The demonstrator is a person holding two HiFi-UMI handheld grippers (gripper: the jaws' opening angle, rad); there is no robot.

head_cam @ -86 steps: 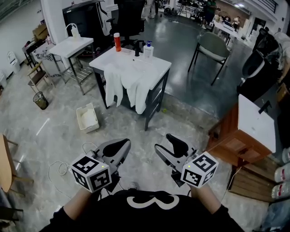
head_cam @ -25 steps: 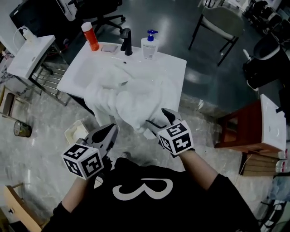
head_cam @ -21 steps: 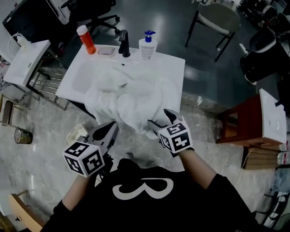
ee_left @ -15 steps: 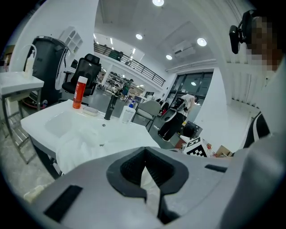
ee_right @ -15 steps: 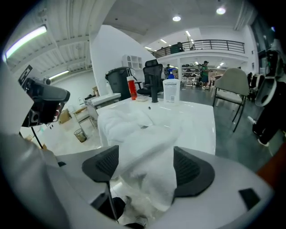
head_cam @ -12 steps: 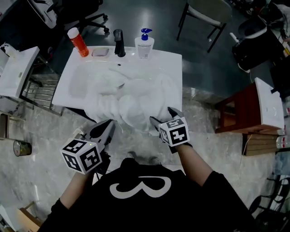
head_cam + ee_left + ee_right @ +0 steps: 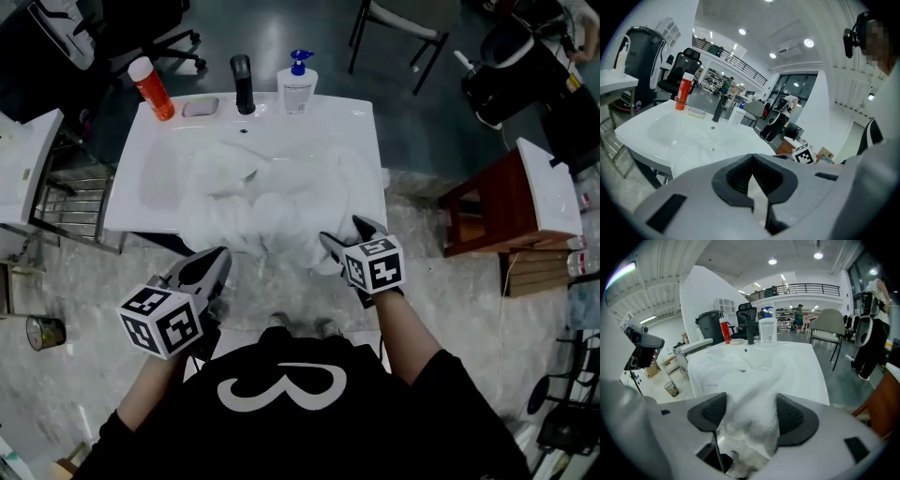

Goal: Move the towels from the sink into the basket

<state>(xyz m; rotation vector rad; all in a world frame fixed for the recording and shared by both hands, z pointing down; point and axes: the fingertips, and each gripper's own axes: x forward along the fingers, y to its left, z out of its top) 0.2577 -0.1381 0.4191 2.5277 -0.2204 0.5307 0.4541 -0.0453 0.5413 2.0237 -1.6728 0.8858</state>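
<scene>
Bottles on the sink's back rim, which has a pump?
The clear soap bottle, right of the faucet, with a blue pump; the orange bottle has a plain white cap.

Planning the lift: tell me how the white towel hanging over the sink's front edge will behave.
Probably floppy: the towel sags in folds over the sink rim. Likely drags other towels, being bunched together. Terry pile should grip.

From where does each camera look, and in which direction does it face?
Head view: on the person's head, facing steeply down at towels in the sink; left gripper, right gripper and forearms show.
Left gripper view: on that gripper, facing across the sink to the faucet; its shut jaws show.
Right gripper view: on that gripper, facing the soap bottle; its wide jaws, just closed slightly, flank a towel.
Both gripper views share the faucet.
</scene>
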